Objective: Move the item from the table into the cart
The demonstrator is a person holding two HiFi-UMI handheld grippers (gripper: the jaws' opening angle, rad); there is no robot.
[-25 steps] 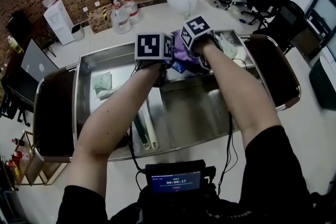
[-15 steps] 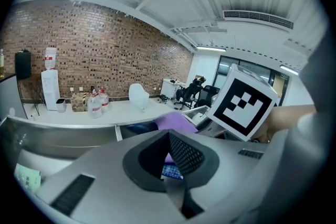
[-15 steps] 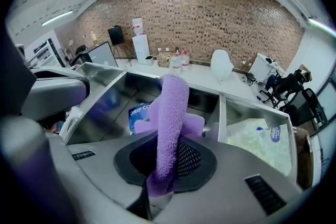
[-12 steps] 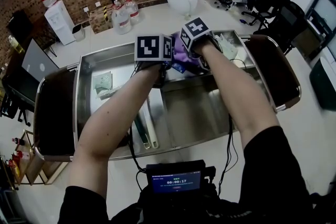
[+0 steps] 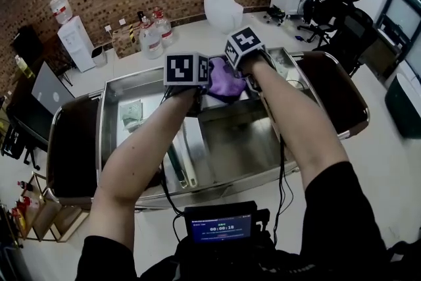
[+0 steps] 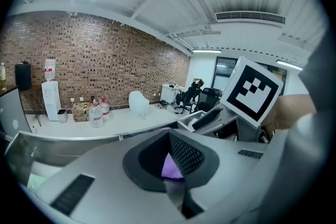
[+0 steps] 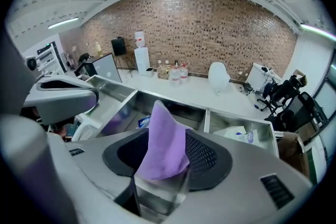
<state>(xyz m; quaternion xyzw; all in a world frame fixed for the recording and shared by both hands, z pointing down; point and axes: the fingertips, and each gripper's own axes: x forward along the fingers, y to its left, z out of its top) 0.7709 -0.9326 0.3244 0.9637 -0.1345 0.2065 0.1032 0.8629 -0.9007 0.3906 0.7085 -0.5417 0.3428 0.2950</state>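
Holding a purple cloth [image 5: 225,83] up over the far side of the steel cart [image 5: 263,141], just short of the white table [image 5: 191,33]. Left gripper [image 6: 170,165] clamped on one end of the cloth, with only a sliver of purple showing in the narrow gap between its pads. Right gripper [image 7: 160,157] with jaws apart, having just been opening. Cloth standing in a peak between these jaws, leaning against the mesh pad on that view's right and clear of the other pad. Both grippers side by side, close together, well above the cart floor.
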